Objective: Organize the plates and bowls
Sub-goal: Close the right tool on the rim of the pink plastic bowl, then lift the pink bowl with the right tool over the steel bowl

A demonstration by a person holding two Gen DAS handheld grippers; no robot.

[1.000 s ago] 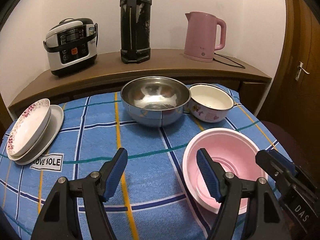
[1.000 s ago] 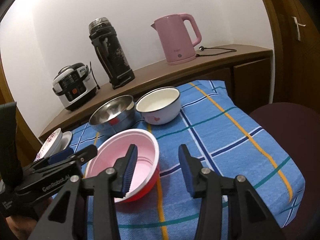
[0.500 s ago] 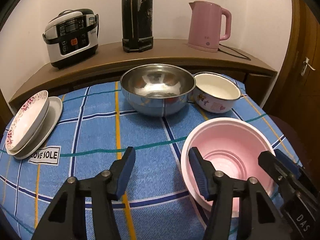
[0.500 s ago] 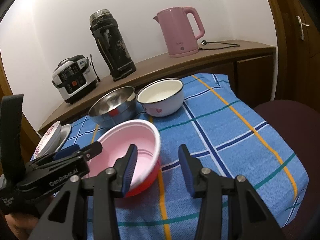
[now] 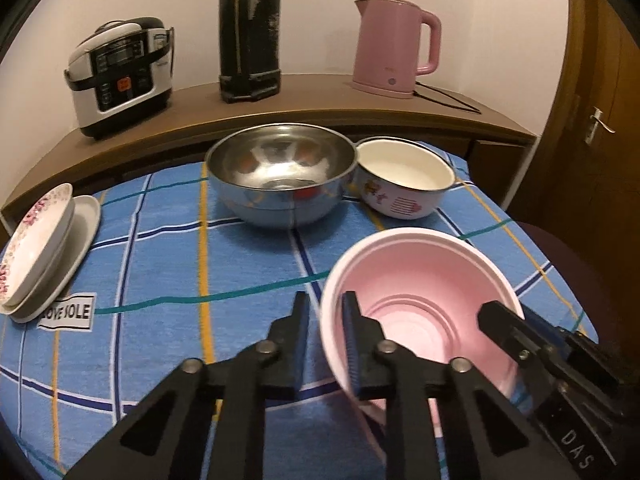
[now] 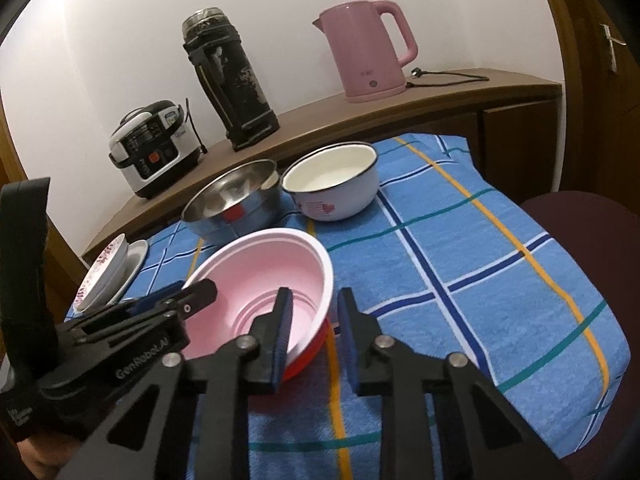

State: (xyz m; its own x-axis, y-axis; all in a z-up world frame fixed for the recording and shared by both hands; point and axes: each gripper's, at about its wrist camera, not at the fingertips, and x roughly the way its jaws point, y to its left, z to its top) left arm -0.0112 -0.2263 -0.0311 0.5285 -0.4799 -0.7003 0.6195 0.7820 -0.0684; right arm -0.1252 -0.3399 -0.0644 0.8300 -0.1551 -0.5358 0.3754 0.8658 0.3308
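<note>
Both wrist cameras look steeply down along their fingers, close over the pink bowl (image 5: 420, 304) (image 6: 260, 284), sharing the blue checked tablecloth (image 5: 160, 264) (image 6: 460, 264).

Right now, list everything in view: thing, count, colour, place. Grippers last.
pink bowl: 1, pink inside, red outside, near on the cloth, rim clamped on both sides
steel bowl: 1, silver, far centre
enamel bowl: 1, white, beside the steel bowl
plates: a stack, white, top floral, left edge
tablecloth: 1, blue check
rice cooker, flask, kettle: 1 each, on the shelf
left gripper, right gripper: black, both just closed on the pink bowl's rim
</note>
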